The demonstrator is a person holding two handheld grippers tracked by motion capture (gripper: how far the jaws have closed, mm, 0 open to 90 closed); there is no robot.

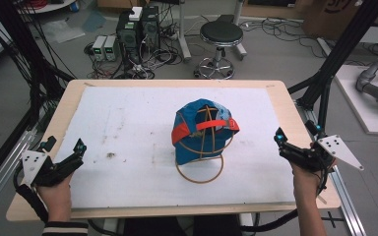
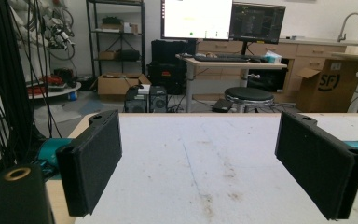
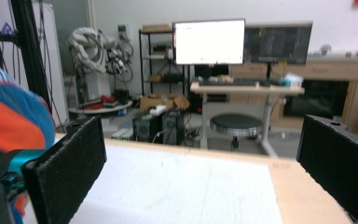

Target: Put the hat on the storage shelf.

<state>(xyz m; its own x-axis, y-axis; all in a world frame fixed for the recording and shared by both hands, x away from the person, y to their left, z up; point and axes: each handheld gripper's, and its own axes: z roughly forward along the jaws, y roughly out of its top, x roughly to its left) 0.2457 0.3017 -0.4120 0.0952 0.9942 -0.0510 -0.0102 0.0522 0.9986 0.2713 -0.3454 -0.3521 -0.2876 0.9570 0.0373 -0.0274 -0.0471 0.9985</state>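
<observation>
Blue cap with orange strap [image 1: 204, 129], draped over a wire head-shaped stand [image 1: 200, 169] at mid-table (shape kept for grasping). Left gripper [image 1: 80, 146] and right gripper [image 1: 279, 134], each released and holding nothing, parked well apart at the white mat's [image 1: 128, 113] side edges.

Left gripper [image 1: 65, 156] and right gripper [image 1: 278, 139] gape wide.

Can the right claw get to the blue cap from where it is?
Probably yes. The right claw is open at the table's right edge, and only bare white mat lies between it and the cap, which sits on a wire stand mid-table.
</observation>
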